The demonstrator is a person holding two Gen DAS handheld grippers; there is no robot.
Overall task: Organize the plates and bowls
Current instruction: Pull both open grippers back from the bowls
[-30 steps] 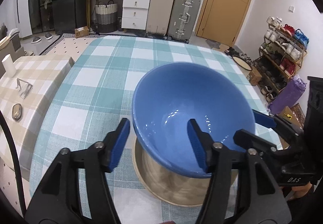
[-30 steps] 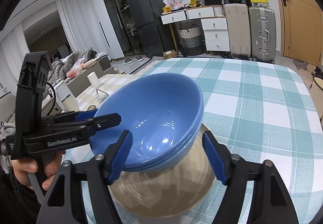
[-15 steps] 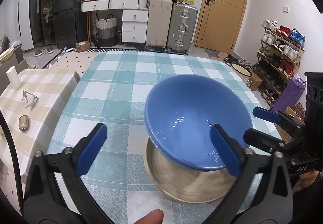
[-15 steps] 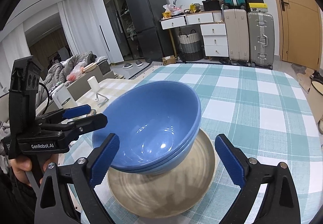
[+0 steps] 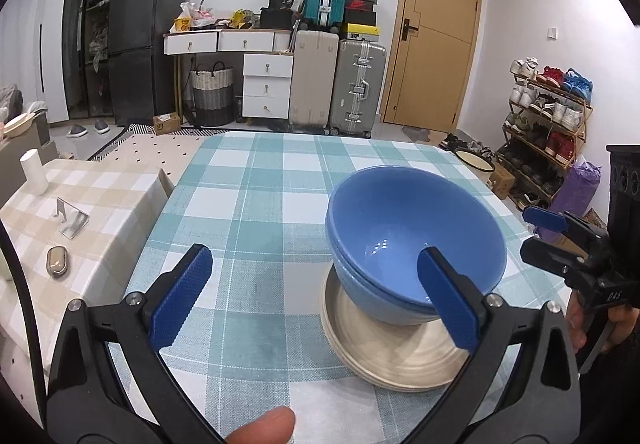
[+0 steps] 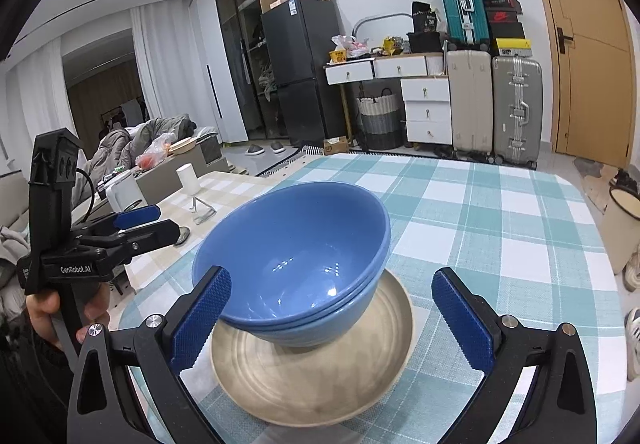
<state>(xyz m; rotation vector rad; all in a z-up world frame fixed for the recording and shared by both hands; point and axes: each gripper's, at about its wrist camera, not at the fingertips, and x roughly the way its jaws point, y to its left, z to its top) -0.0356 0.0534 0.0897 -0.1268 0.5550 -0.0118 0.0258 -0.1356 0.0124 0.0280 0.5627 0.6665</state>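
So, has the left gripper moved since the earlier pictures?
Yes. The left gripper has drawn back and to the left of the blue bowls; its jaws, earlier around the bowl rim, stand wide open and clear of it.

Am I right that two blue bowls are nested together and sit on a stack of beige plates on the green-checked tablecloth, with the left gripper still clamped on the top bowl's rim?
Not quite: the left gripper is open, holding nothing, as the left wrist view shows. The blue bowls do sit nested on the beige plates, on the tablecloth.
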